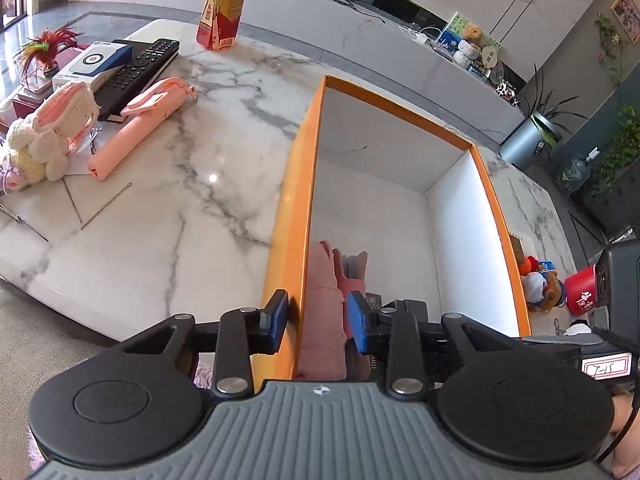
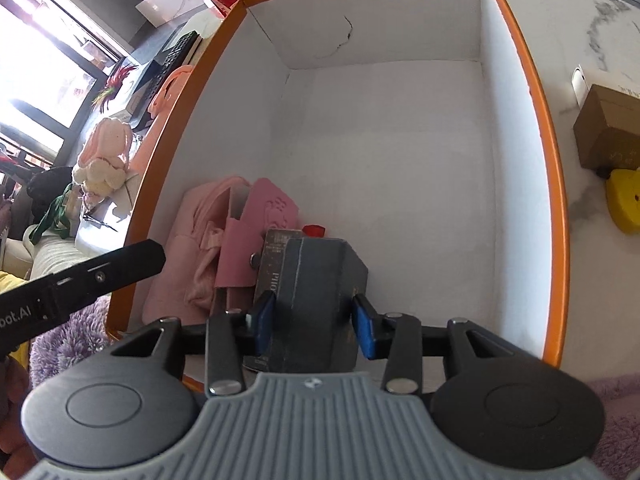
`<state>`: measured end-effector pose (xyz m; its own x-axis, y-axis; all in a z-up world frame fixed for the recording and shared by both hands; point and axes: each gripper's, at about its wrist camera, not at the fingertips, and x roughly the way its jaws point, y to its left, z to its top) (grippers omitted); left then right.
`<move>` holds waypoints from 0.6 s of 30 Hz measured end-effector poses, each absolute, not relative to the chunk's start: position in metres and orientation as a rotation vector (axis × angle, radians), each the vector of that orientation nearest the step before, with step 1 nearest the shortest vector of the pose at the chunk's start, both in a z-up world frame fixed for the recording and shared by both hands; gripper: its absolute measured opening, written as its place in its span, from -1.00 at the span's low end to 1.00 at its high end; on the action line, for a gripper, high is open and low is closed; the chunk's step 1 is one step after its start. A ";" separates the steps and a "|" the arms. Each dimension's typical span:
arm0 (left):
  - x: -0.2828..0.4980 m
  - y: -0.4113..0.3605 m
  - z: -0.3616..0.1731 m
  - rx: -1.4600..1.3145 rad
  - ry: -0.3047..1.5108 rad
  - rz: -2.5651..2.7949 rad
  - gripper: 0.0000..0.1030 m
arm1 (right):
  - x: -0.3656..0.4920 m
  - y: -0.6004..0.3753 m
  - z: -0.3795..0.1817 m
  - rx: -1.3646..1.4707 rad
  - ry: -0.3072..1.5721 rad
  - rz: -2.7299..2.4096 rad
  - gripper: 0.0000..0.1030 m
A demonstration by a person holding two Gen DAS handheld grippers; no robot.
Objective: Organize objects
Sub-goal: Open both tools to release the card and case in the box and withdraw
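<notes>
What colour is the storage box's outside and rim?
Orange, with white inner walls; the box shows best in the left wrist view.

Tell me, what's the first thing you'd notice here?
The big orange box with white insides fills both pictures. The right gripper reaches into it around a dark grey box, next to pink cloth things in the near corner. Outside on the marble table, a knitted bunny and a tea bottle wait.

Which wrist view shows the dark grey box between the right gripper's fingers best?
The right wrist view: the dark grey box fills the space between the right gripper pads, inside the orange box. The left wrist view catches only a dark sliver behind the left gripper.
</notes>
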<state>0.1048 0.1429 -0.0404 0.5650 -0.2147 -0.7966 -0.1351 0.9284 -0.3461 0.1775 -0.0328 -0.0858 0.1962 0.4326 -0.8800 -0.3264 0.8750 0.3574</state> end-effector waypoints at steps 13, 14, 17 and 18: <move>0.101 0.144 -0.031 -0.390 0.946 -0.043 -0.30 | 0.170 -0.040 -0.078 0.029 1.202 0.548 0.06; 0.101 0.144 -0.029 -0.383 0.938 -0.038 -0.30 | 0.170 -0.041 -0.077 0.022 1.193 0.546 0.06; 0.096 0.138 -0.019 -0.347 0.892 -0.047 -0.28 | 0.166 -0.044 -0.070 0.001 1.156 0.542 0.11; 0.095 0.135 -0.014 -0.326 0.869 -0.059 -0.27 | 0.165 -0.045 -0.066 -0.010 1.138 0.540 0.24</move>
<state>0.0945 0.1347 -0.0138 0.6470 -0.1824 -0.7403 -0.0811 0.9490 -0.3047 0.1647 -0.0453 -0.0664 0.3057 0.4031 -0.8626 -0.4133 0.8723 0.2612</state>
